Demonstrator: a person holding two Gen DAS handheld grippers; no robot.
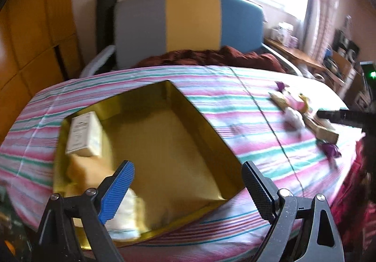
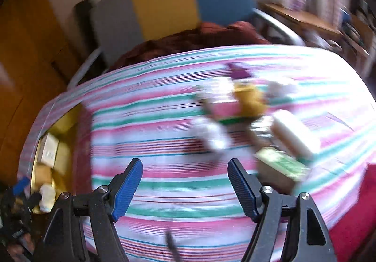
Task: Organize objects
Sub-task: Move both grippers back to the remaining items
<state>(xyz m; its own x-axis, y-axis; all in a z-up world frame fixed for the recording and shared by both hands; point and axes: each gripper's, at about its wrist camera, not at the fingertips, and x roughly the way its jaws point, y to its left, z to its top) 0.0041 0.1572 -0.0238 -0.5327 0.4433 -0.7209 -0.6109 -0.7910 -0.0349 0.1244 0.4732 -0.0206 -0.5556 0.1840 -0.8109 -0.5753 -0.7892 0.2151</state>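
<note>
The right gripper (image 2: 185, 188), jaws wide and holding nothing, is heading for the pile (image 2: 253, 125) ahead-right; next, closing on 1 item.

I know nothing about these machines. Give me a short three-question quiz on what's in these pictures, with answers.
1. True or false: the left tongs grip something.
2. What lines the open box: A silver, B gold, C black?
3. Fill in: the loose items lie on a ______ bedsheet.

Key: 1 false, both the left tongs and the right tongs are open and empty. 2 B. 3 striped.
</note>
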